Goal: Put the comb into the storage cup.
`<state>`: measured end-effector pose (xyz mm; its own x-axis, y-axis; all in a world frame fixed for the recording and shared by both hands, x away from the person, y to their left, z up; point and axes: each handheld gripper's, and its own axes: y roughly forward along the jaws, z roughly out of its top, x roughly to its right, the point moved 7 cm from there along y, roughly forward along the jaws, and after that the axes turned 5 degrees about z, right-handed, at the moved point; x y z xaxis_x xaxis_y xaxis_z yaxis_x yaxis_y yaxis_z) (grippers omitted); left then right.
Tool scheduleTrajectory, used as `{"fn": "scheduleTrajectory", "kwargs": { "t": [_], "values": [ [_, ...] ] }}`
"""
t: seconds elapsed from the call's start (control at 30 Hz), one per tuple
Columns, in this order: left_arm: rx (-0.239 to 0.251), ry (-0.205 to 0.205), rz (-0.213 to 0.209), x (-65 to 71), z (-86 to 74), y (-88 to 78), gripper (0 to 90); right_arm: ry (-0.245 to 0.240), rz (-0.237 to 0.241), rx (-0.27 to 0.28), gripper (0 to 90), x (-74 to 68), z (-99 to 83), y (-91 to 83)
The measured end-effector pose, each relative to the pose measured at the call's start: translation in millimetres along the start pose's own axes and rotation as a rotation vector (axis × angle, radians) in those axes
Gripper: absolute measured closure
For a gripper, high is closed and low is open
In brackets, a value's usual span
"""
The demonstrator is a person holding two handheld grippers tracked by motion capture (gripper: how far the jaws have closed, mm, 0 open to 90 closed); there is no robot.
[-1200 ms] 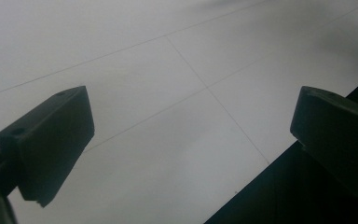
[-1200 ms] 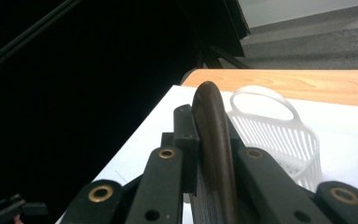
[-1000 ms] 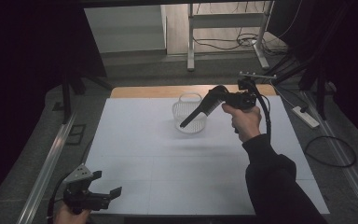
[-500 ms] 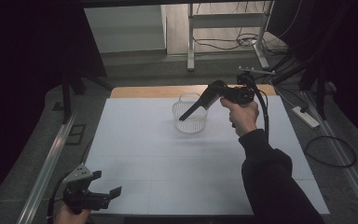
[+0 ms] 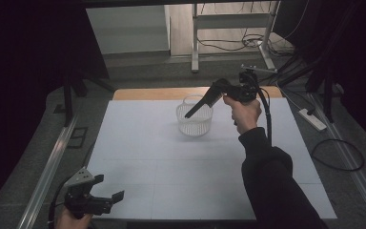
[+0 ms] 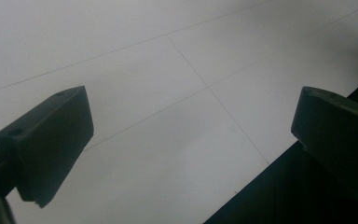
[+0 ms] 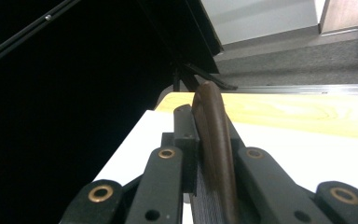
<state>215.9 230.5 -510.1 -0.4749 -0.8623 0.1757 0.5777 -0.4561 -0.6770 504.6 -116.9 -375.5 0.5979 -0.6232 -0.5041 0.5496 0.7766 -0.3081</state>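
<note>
two jaws of our right gripper [image 5: 195, 109] pinch a slim, stiff brown wooden stick [image 7: 214, 144] above the clear ribbed plastic cup [image 5: 194, 123] at upper centre. we judge it light, best held mid-length. our left gripper [image 5: 106, 200], lower left, is spread.

Dim, dark-edged scene; white table [image 5: 171, 162] evenly lit, near jaws blurred.

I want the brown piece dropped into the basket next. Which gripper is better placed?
The right gripper: it is shut on the brown piece and hangs over the white basket. The left gripper is open at the table's near corner.
</note>
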Motion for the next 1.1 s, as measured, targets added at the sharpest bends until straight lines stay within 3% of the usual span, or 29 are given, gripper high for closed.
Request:
{"fn": "scheduleTrajectory", "kwargs": {
  "t": [0.67, 1.1],
  "values": [
    [-0.006, -0.001, 0.000, -0.1, -0.2, 0.4, 0.0, -0.056, -0.072, -0.042, 84.1, 10.8, -15.9, 30.4],
    [-0.011, 0.001, 0.001, -0.2, -0.4, 0.7, 0.0, -0.052, -0.088, -0.078, 84.1, 19.6, -34.2, 53.7]
  ]
}}
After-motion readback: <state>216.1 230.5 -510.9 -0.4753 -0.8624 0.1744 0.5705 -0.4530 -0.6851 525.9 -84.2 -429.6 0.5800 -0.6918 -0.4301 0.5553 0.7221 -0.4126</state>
